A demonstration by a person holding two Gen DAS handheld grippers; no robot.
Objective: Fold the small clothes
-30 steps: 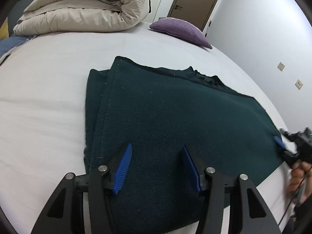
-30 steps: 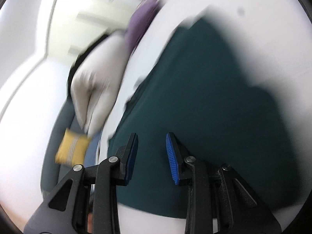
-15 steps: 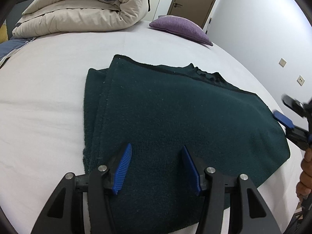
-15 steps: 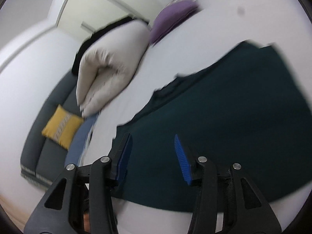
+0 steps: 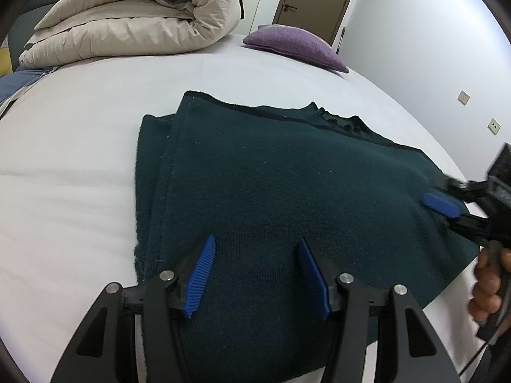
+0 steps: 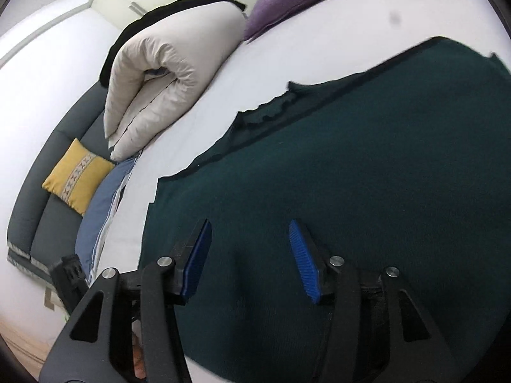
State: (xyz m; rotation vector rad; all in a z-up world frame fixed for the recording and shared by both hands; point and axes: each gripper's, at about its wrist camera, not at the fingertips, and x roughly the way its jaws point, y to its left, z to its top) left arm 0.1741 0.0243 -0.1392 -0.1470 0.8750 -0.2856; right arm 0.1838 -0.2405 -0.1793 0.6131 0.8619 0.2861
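A dark green knitted sweater (image 5: 271,185) lies folded flat on the white bed (image 5: 80,146), its left side doubled over in layers. My left gripper (image 5: 255,239) hovers open over the sweater's near edge, nothing between its blue pads. In the left wrist view my right gripper (image 5: 437,194) sits at the sweater's right edge, held by a hand (image 5: 488,287). The right wrist view shows the right gripper (image 6: 249,226) above the sweater (image 6: 367,175), jaws opening, with only flat cloth below the gap and no fold between the pads.
A rolled beige duvet (image 5: 137,16) and a purple cushion (image 5: 297,46) lie at the bed's far side. A grey sofa with a yellow cushion (image 6: 76,175) and a blue cloth (image 6: 102,210) stand beyond the bed's edge. A wall rises on the right.
The right gripper has swung across the sweater's right edge and rolled, and its jaws have widened. The left gripper has stayed where it was, still open.
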